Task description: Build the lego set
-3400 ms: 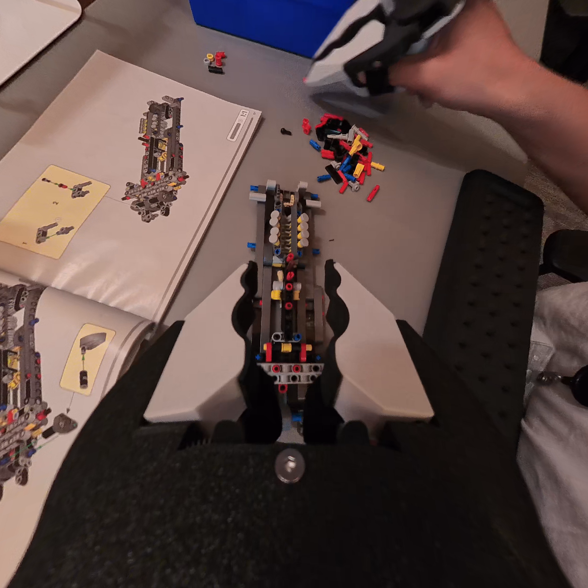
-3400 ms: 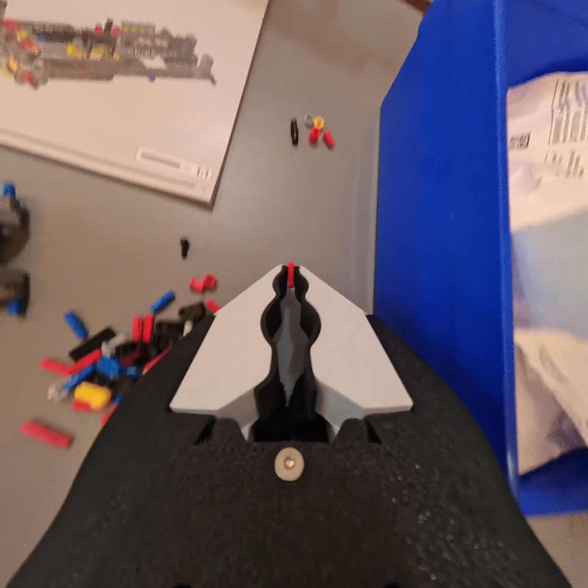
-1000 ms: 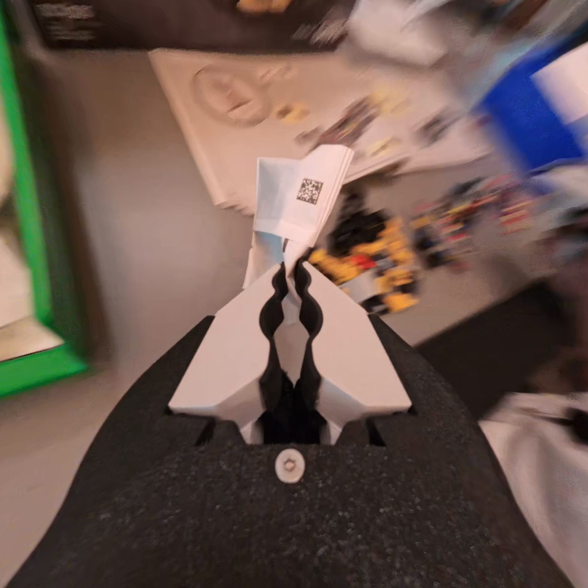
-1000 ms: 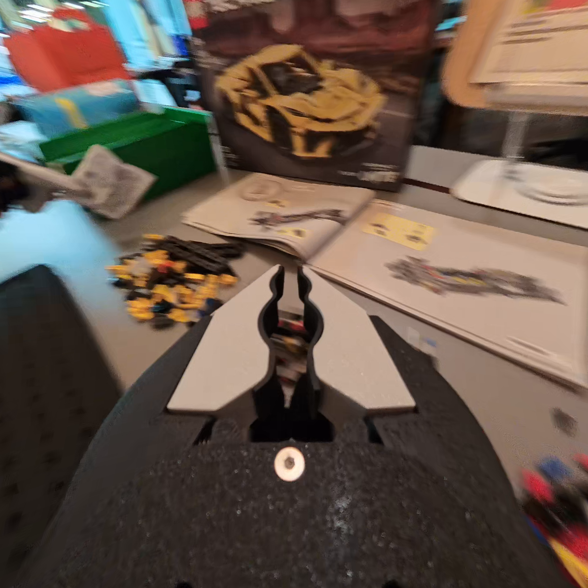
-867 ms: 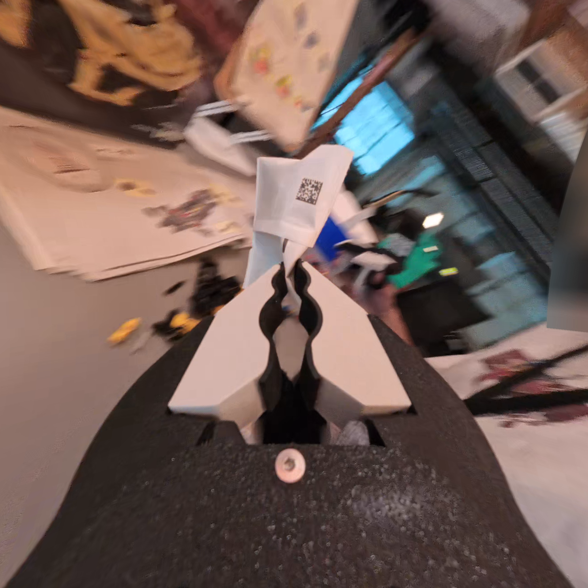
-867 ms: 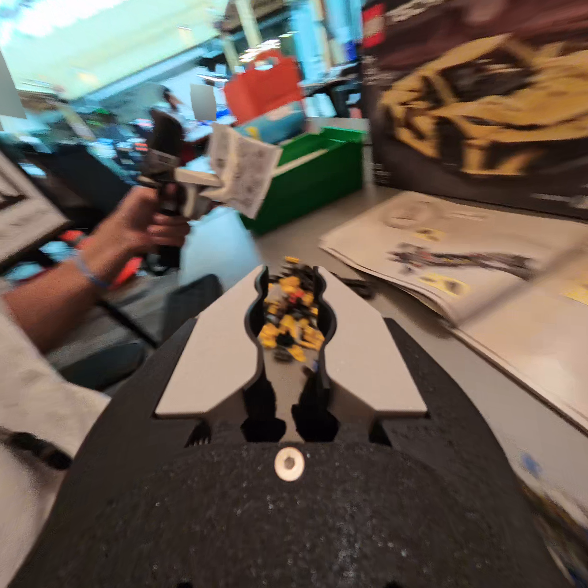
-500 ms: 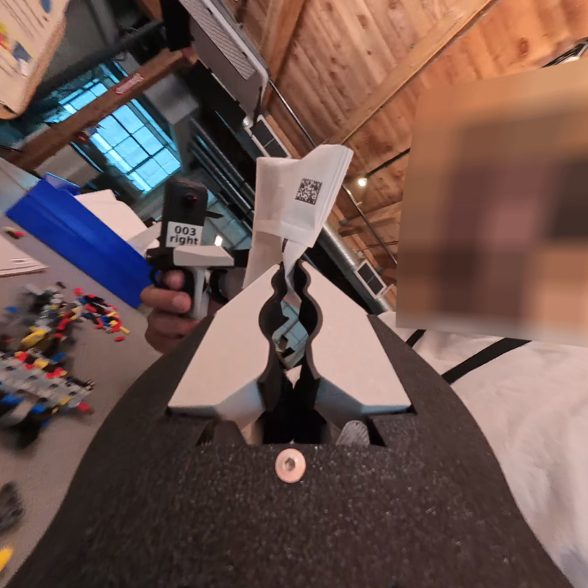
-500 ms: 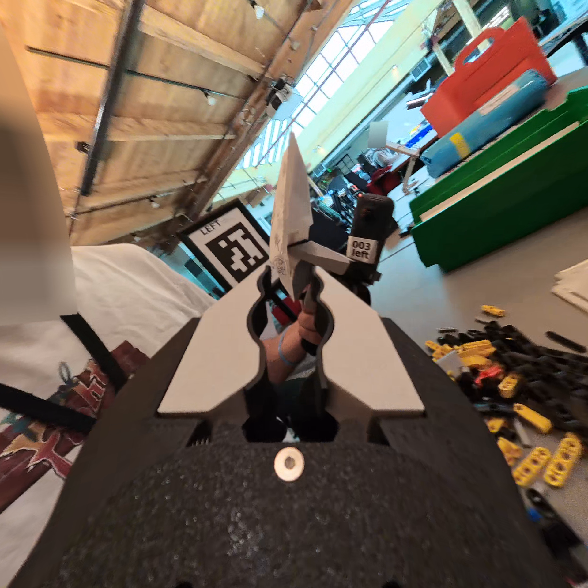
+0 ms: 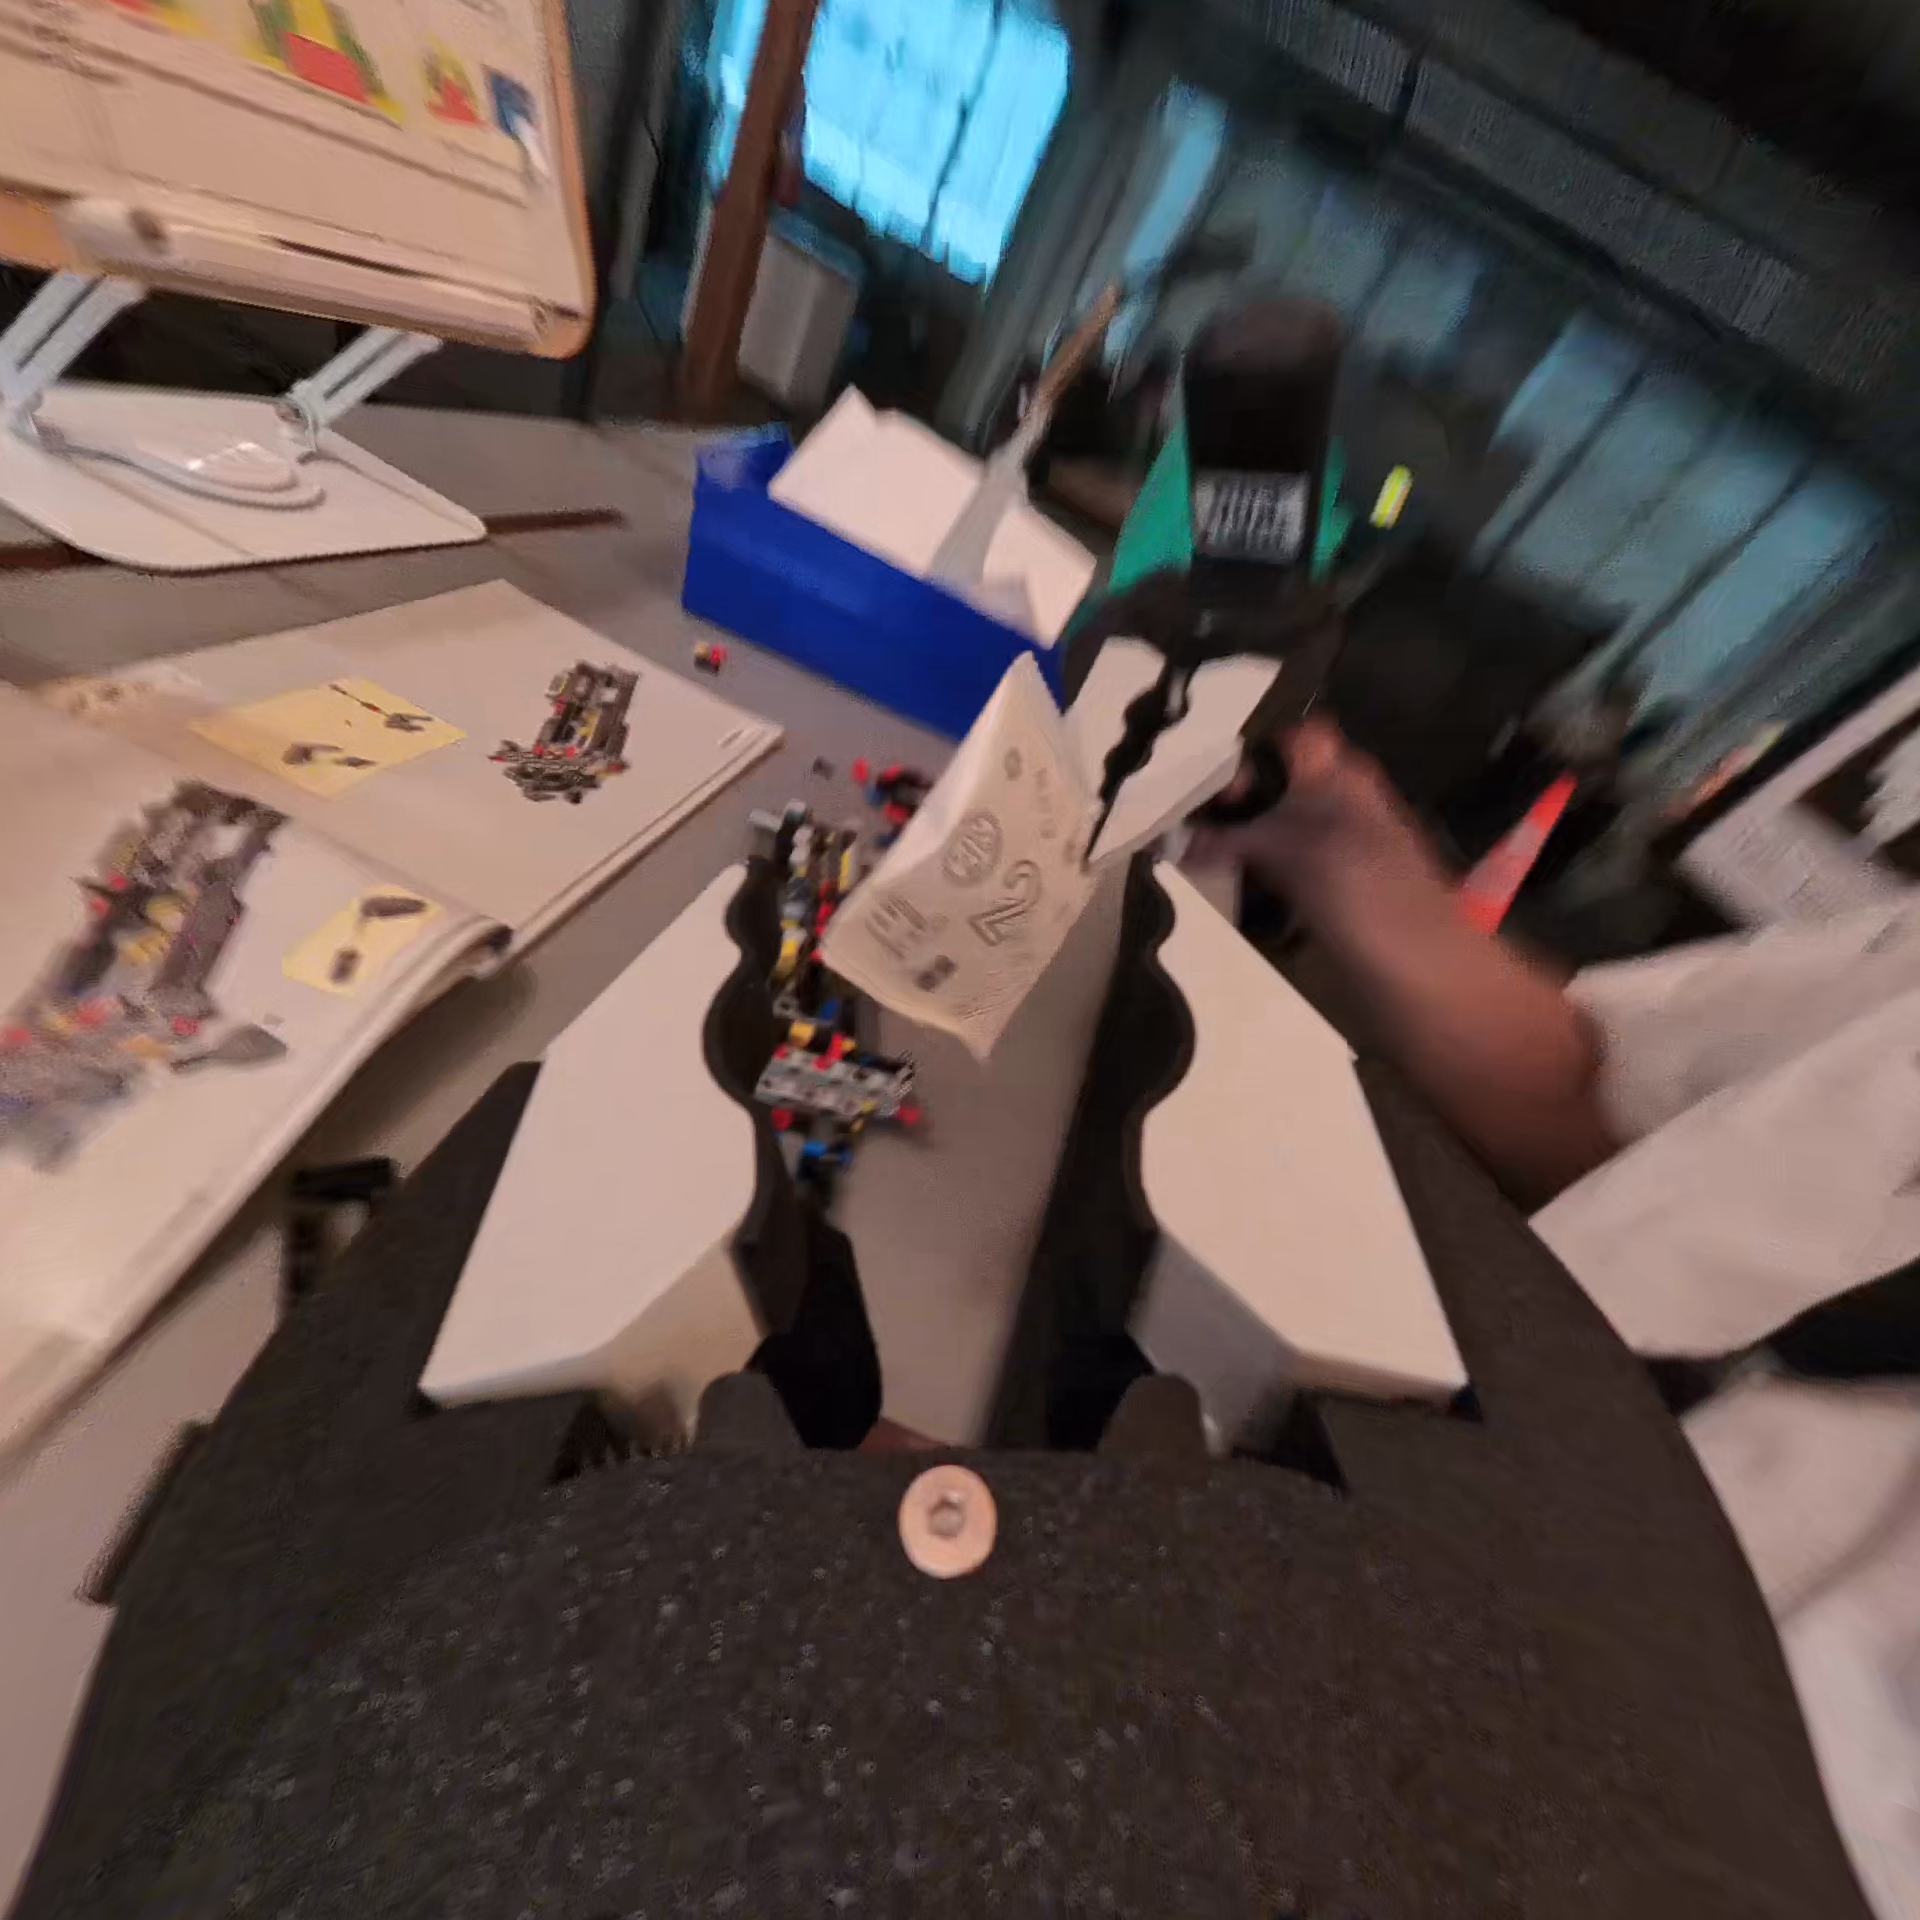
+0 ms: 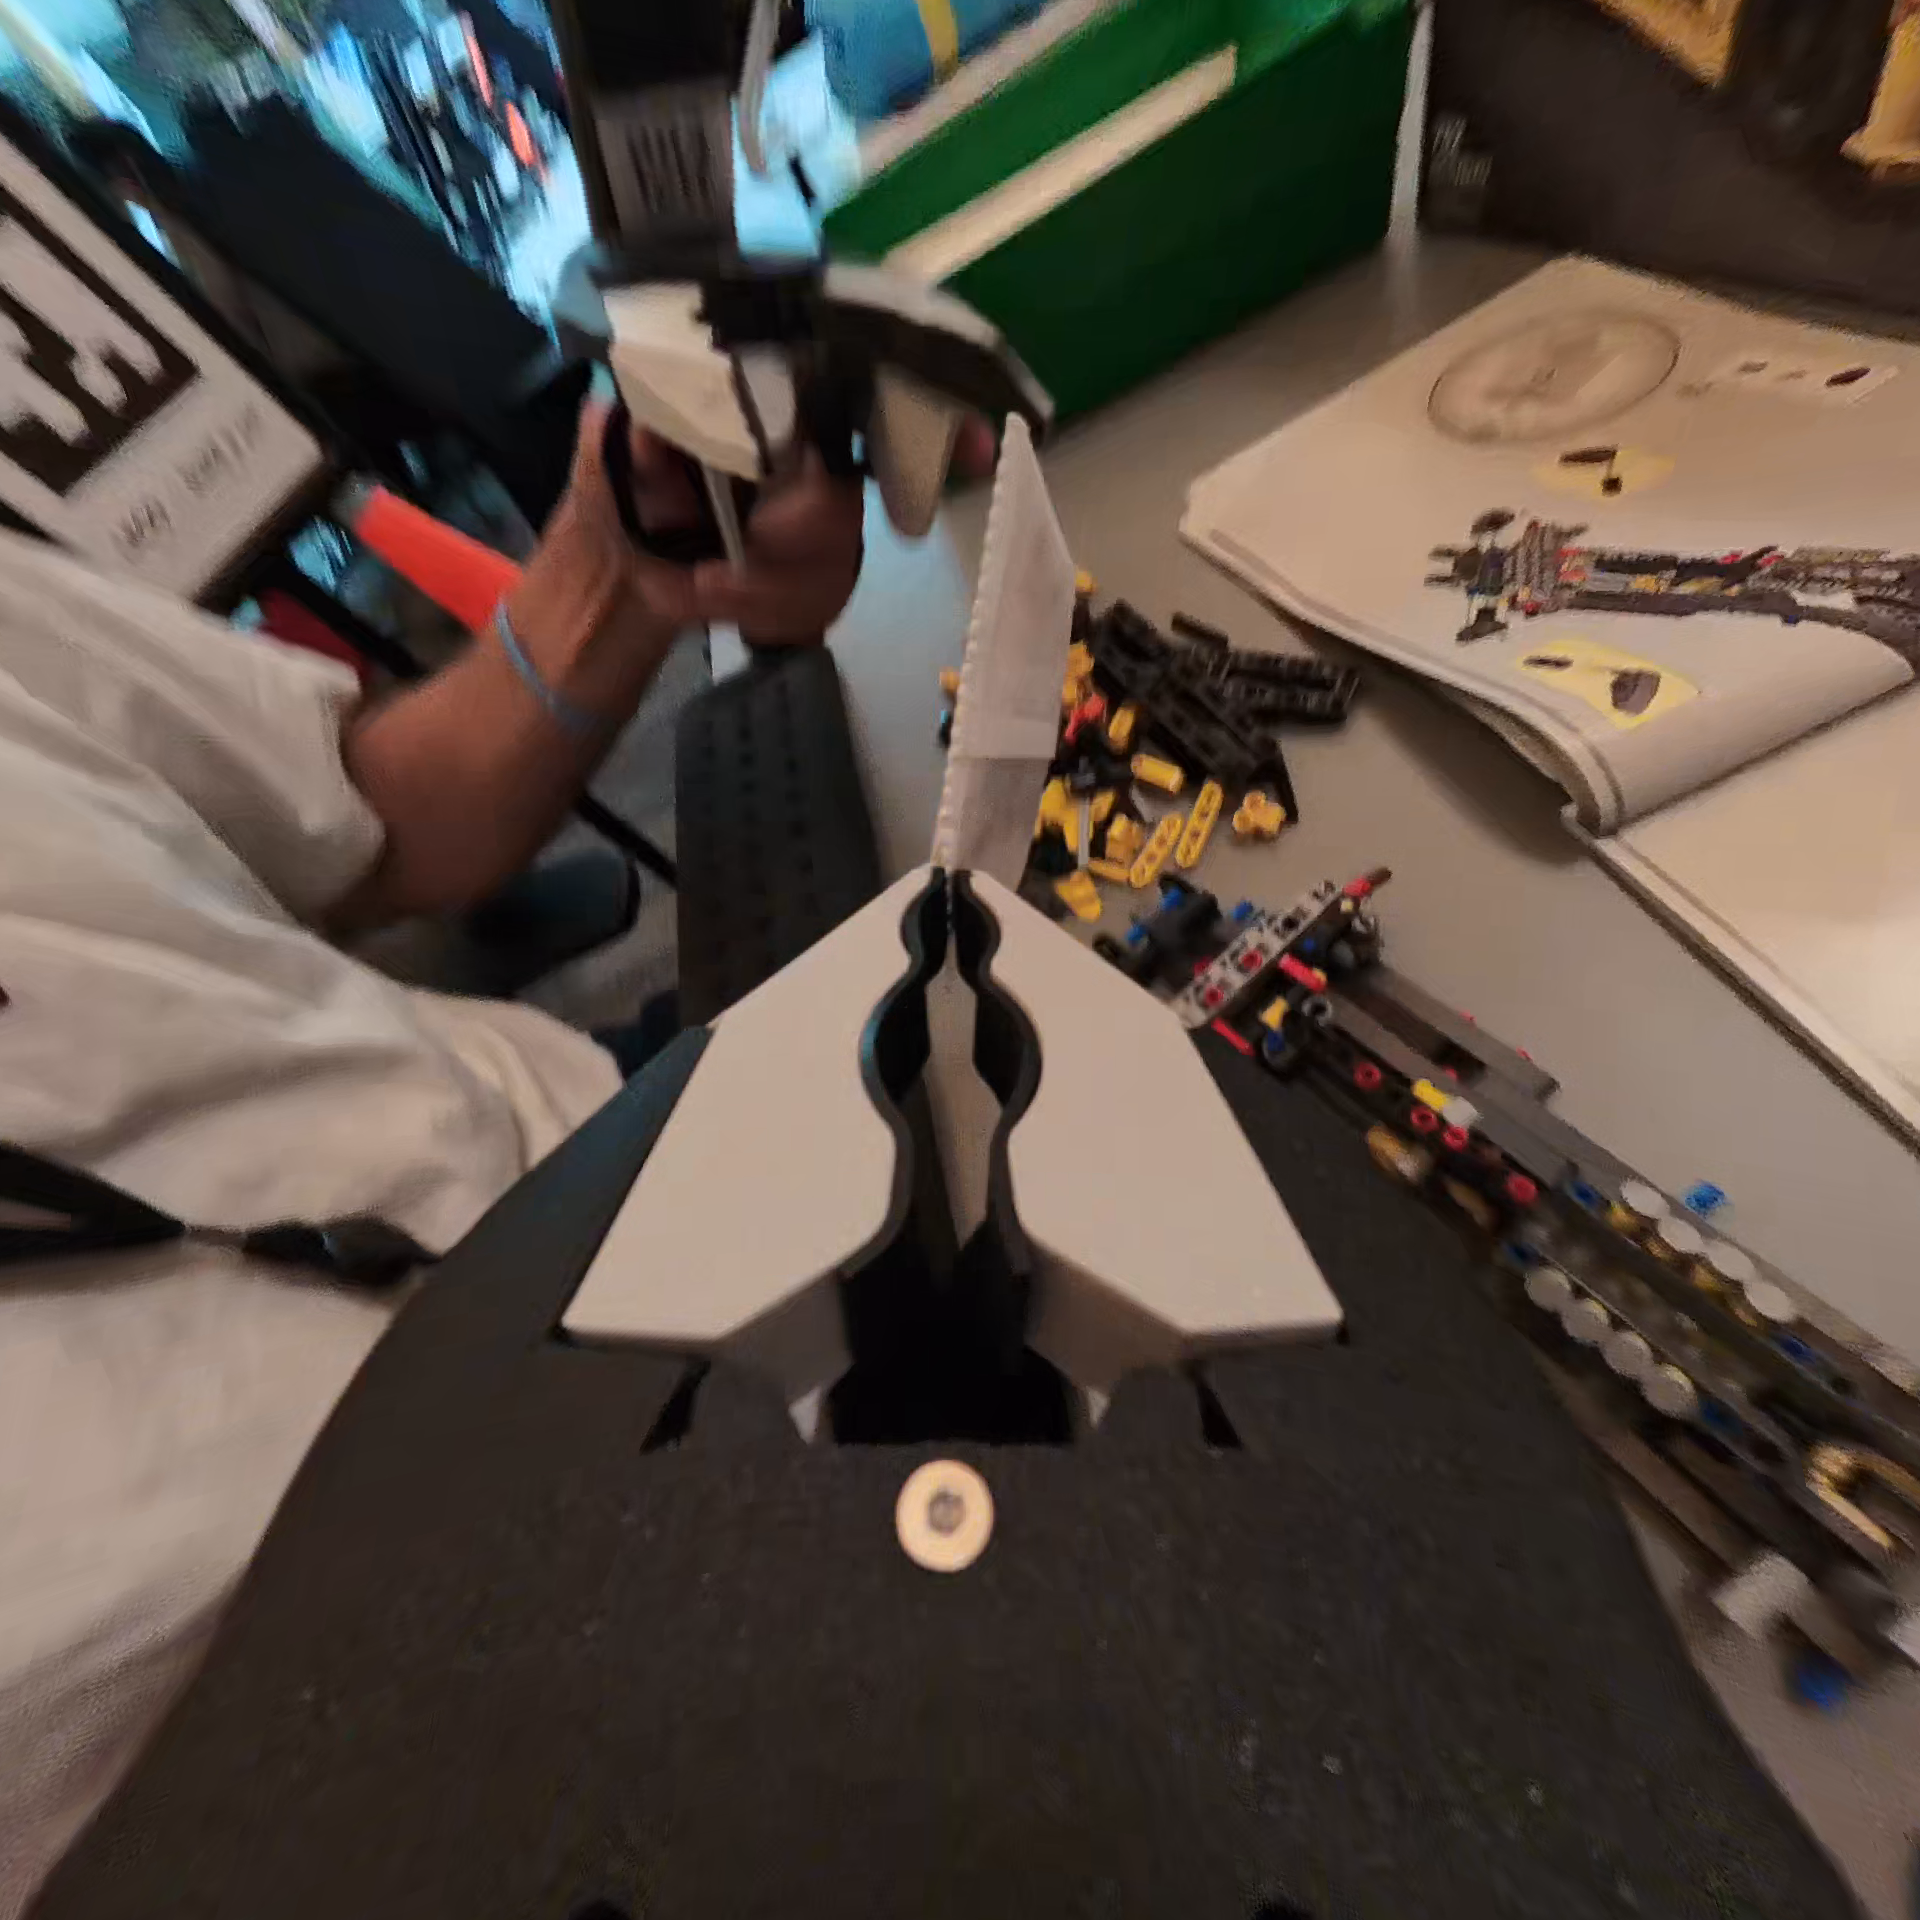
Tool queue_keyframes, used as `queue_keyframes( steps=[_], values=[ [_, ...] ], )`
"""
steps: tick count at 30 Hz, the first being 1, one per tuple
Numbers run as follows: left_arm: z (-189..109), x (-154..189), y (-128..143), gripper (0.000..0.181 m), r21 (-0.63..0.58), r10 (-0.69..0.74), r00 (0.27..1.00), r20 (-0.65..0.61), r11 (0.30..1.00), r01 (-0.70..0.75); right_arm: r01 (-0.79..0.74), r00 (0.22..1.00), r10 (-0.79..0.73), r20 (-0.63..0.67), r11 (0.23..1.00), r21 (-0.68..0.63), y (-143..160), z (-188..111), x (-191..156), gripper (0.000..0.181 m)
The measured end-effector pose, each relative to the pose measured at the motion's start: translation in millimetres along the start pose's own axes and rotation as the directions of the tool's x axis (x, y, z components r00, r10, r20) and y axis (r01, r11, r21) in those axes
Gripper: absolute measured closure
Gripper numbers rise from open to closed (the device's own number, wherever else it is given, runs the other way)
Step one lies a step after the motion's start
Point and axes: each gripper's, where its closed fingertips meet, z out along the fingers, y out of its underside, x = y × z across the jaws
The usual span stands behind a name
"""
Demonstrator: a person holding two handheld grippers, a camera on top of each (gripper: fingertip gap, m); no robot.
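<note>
A white paper parts bag (image 9: 966,914) with printed marks hangs in the air between the two grippers. My right gripper (image 10: 951,878) is shut on the bag's edge (image 10: 1013,644); in the left wrist view it (image 9: 1091,854) shows pinching the bag's corner. My left gripper (image 9: 945,883) is open and empty, its jaws wide apart just below the bag. The long grey Lego chassis (image 9: 821,997) lies on the grey table; it also shows in the right wrist view (image 10: 1455,1122). Both views are motion-blurred.
Open instruction booklets (image 9: 416,790) (image 10: 1558,582) lie on the table. A pile of yellow and black pieces (image 10: 1174,748) and small red and blue pieces (image 9: 883,779) lie loose. A blue bin (image 9: 831,613), a green bin (image 10: 1143,208), the set's box (image 10: 1662,125) and a black chair armrest (image 10: 769,831) are nearby. My right fingertips sit around 10 cm from my left ones.
The bag has passed from my left gripper to my right: the left jaws opened, the right jaws shut on it. Both views swung down from the ceiling toward the table.
</note>
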Motion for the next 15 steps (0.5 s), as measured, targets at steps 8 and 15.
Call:
queue_keyframes(
  steps=[8, 15],
  values=[
    [97, 47, 54, 0.137, -0.499, 0.326, 0.863, -0.385, 0.713, -0.492, 0.24, 0.957, -0.284, -0.053, 0.883, -0.404, 33, -34, -1, 0.181],
    [148, 64, 69, 0.177, -0.466, 0.287, 0.809, -0.513, 0.698, -0.544, 0.232, 0.941, -0.308, -0.141, 0.889, -0.394, 47, -72, 10, 0.181]
  ],
)
